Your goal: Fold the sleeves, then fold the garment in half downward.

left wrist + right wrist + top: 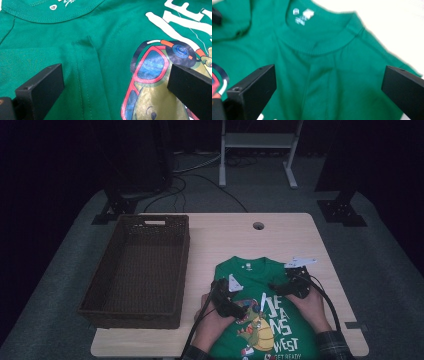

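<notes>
A green T-shirt (260,285) with a cartoon print and white lettering lies on the table, its sleeves folded in over its front and its collar pointing away from me. My left gripper (220,290) hovers over the shirt's left part, jaws wide apart, with green cloth (107,57) and a folded sleeve hem between them and nothing pinched. My right gripper (286,282) is over the shirt's right shoulder area, also open. Its own view looks at the collar (317,45) and a fold of cloth below it.
A dark wicker basket (100,290) stands on the left half of the table, beside the shirt. A cable hole (258,226) sits near the table's far edge. Cables trail from both grippers toward me. Stands and wires are on the floor beyond.
</notes>
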A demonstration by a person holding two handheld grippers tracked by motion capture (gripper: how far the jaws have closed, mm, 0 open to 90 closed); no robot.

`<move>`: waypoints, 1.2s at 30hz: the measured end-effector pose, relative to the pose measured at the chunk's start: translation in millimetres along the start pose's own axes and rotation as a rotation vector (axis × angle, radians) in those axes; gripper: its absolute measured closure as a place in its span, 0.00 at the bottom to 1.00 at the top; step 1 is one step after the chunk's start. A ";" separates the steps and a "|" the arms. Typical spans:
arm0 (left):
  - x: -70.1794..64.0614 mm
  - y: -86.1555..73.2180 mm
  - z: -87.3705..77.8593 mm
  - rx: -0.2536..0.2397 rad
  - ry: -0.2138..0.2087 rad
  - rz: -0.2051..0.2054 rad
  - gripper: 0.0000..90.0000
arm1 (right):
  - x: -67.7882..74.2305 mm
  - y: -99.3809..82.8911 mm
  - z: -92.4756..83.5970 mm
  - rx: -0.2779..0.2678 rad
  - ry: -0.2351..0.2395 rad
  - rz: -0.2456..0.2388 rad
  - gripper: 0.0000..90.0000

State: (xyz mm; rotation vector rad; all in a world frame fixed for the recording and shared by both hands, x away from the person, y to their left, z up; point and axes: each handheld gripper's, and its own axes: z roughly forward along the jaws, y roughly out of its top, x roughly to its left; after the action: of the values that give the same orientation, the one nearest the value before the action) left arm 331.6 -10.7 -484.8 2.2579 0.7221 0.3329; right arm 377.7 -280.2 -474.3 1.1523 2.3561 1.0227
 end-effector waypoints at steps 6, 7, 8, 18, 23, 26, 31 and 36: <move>0.0 0.0 0.0 0.000 0.000 0.000 0.00 | 2.8 -4.7 7.9 0.047 -0.002 -0.021 0.00; 0.0 0.0 0.0 0.000 0.000 0.000 0.00 | 4.4 -4.9 8.6 0.048 -0.011 -0.037 0.00; 0.0 0.0 0.0 0.000 0.000 0.000 0.00 | 4.9 -4.9 8.6 0.047 -0.011 -0.036 0.00; -6.8 -2.9 -2.9 0.000 -0.008 0.004 0.00 | 9.3 -13.9 2.2 0.027 -0.018 -0.027 0.00; -15.5 -6.4 -6.6 0.000 -0.011 0.006 0.00 | 14.6 -20.1 -3.9 0.025 -0.018 -0.028 0.00; -22.7 -9.0 -9.3 0.000 -0.008 0.005 0.00 | 17.7 -24.2 -8.0 0.026 -0.015 -0.030 0.00; -35.9 -13.0 -13.5 -0.001 -0.011 0.004 0.00 | 23.8 -33.2 -16.8 0.024 -0.013 -0.035 0.00; -47.3 -16.1 -17.3 0.003 -0.011 0.008 0.00 | 29.3 -41.6 -25.3 0.025 -0.012 -0.034 0.00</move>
State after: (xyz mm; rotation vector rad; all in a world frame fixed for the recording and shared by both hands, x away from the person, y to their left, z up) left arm 279.5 -19.4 -485.3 2.2643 0.7087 0.3234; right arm 322.4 -286.3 -486.3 1.1199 2.3777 0.9746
